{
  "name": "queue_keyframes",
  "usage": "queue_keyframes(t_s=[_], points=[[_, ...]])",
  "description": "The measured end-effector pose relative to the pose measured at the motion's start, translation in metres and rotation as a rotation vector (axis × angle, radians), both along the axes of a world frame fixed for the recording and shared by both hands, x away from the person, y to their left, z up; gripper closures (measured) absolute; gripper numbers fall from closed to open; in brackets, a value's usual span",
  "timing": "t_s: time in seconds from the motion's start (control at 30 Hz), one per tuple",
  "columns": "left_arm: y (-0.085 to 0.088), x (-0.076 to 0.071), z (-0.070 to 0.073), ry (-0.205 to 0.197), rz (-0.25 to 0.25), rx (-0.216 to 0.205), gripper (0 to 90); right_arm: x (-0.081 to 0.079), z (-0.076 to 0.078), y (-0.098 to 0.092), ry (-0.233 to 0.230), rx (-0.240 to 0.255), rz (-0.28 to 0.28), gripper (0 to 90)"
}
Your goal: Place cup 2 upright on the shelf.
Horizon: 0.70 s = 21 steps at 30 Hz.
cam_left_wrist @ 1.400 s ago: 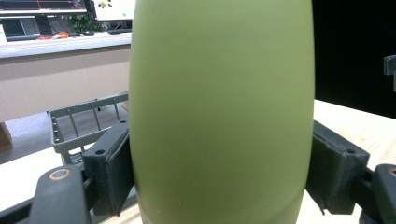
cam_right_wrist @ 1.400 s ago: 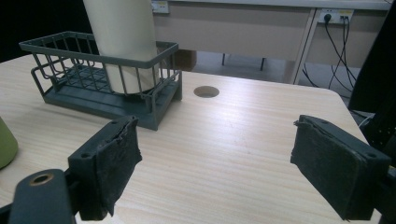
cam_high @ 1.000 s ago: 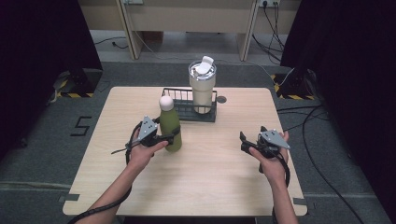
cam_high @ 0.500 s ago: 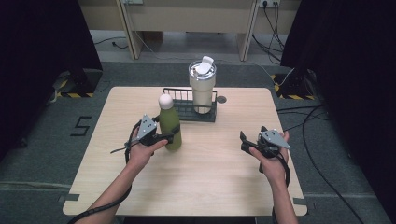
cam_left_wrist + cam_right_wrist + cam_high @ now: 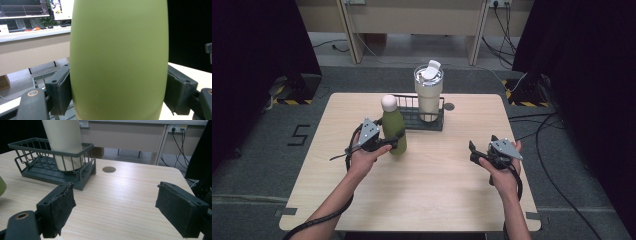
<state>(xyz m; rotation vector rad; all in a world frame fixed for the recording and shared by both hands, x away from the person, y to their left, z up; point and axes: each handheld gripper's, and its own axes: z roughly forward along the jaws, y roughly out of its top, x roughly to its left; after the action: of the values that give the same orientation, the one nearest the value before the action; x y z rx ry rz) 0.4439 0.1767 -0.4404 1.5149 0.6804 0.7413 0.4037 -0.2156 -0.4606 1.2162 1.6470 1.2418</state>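
Bottle: tall olive-green metal bottle with a round white cap (image 5: 393, 129), upright on the pale wooden table (image 5: 427, 195), left of centre, just in front of the rack's left end.
Grip on bottle: clamped around the lower body by the left gripper (image 5: 388, 141); in the left gripper view both black pads (image 5: 60, 87) pressed flat against the green sides.
Left gripper: clenched on the bottle, held level in the left hand (image 5: 362, 156), black cable trailing off toward the forearm.
Right gripper: released, jaws wide apart, nothing between them; held low above the table's right side (image 5: 474, 151) in the right hand (image 5: 503, 172), well apart from the bottle.
Right gripper view: bare wood between the two worn pads (image 5: 62, 205), rack and tumbler farther ahead to the left.
Rack: dark grey wire basket with a flat base (image 5: 412, 121), at the far middle of the table.
Rack contents: tall cream tumbler with a clear lid and white flip tab (image 5: 428, 92), upright in the right half; left half empty.
Table hole: small round grommet hole (image 5: 449, 106), just right of the rack.
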Motion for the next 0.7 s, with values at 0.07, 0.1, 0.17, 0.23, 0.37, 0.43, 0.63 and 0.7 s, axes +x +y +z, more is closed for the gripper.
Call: queue_keyframes(t_s=[0.07, 0.1, 0.17, 0.23, 0.37, 0.43, 0.63, 0.7], points=[[0.0, 0.001, 0.002, -0.003, 0.005, -0.002, 21.1, 0.0, 0.0, 0.0, 0.0, 0.0, -0.001, 14.9], [0.001, 0.002, 0.003, -0.006, 0.007, -0.002, 21.1, 0.0, 0.0, 0.0, 0.002, -0.002, -0.002, 14.8], [0.001, 0.003, 0.005, -0.01, 0.01, -0.001, 21.1, 0.0, -0.001, 0.0, 0.004, -0.001, -0.001, 14.9], [0.002, 0.004, 0.007, -0.014, 0.011, -0.002, 21.1, 0.0, -0.001, 0.0, 0.006, -0.001, 0.0, 14.8], [0.003, 0.006, 0.011, -0.019, 0.017, -0.003, 21.1, 0.0, -0.001, 0.0, 0.008, 0.001, 0.0, 14.8], [0.003, 0.007, 0.013, -0.021, 0.019, -0.005, 21.1, 0.0, -0.001, 0.0, 0.009, 0.001, -0.002, 14.9], [0.003, 0.01, 0.017, -0.027, 0.023, -0.009, 21.1, 0.0, -0.002, 0.001, 0.012, -0.001, -0.002, 14.8], [0.003, 0.012, 0.018, -0.028, 0.025, -0.014, 21.1, 0.0, -0.002, 0.0, 0.011, -0.002, -0.003, 14.9]])
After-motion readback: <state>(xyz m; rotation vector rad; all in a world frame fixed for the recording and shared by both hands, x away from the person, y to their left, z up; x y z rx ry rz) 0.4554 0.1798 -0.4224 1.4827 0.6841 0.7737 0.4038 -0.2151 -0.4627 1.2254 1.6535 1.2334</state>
